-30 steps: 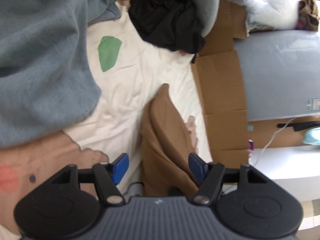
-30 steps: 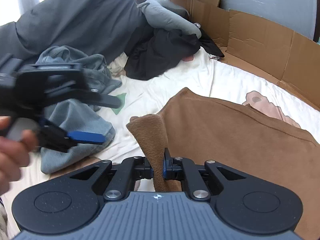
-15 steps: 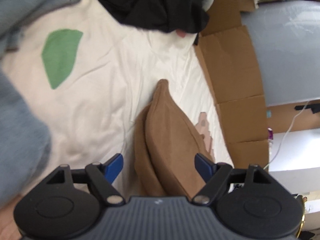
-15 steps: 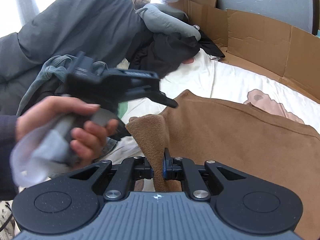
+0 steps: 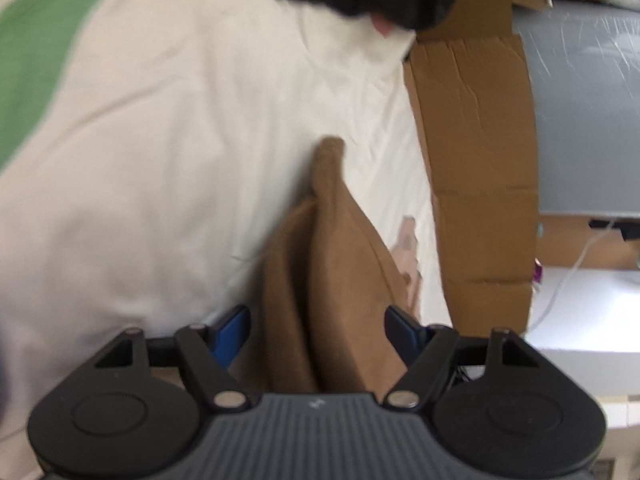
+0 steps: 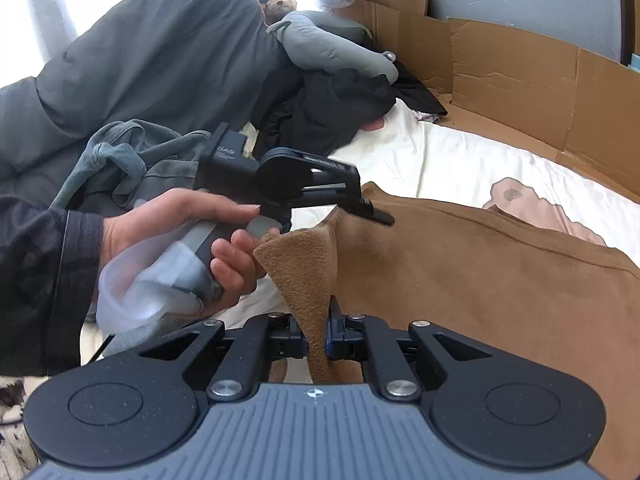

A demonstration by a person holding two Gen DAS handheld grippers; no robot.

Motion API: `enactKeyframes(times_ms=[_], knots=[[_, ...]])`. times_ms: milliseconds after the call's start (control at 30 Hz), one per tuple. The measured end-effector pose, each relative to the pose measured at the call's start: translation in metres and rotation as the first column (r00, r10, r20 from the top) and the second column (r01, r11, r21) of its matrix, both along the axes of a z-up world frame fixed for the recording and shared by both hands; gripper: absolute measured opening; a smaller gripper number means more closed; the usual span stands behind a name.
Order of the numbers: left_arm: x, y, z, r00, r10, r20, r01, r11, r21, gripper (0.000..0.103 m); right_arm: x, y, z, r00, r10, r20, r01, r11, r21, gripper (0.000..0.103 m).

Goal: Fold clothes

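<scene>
In 1 second the left gripper [image 5: 318, 326] has swung off the blue-grey pile and closed in on the brown garment [image 5: 340, 272], its fingers spread wide with the raised fold between them. The right gripper [image 6: 318, 338] stays clenched on the lifted corner, the rest spread on the white sheet [image 5: 200, 140]. Judging by this, a 2-handed fold is being set up.

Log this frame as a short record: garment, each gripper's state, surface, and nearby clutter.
garment: brown garment, partly lying on the sheet, one corner lifted
right gripper: shut on a raised corner of the brown garment
left gripper: open, fingers either side of a fold of the brown garment, not closed on it
left hand: holding the left gripper's handle
surface: white sheet with a green patch
clutter: black clothing, grey-blue garment, cardboard along the edge
</scene>
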State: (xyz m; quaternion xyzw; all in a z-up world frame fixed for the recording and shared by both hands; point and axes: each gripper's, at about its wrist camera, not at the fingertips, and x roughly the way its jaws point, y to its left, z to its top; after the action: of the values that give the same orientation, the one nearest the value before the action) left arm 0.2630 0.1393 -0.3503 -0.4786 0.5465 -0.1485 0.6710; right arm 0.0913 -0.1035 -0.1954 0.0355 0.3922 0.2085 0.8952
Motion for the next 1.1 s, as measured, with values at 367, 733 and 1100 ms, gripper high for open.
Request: enactKeyframes(times_ms=[367,733,1100], knots=[[0.020,-0.023,0.042,0.985,-0.165,0.052,0.156,0.977,0.143,0.010,-0.013,-0.023,0.015,0.991,-0.132,-0.010,0.133,0.987,0.085,0.006],[0.040,-0.104,0.131,0.927,-0.362,0.097,0.311,0.887,0.342,0.009,-0.040,-0.068,0.044,0.951,-0.308,0.020,0.298,0.934,0.198,0.005],[0.043,-0.218,0.198,0.797,-0.600,0.065,0.479,0.694,0.537,0.008,-0.067,-0.136,0.060,0.891,-0.453,0.032,0.424,0.856,0.296,0.005]])
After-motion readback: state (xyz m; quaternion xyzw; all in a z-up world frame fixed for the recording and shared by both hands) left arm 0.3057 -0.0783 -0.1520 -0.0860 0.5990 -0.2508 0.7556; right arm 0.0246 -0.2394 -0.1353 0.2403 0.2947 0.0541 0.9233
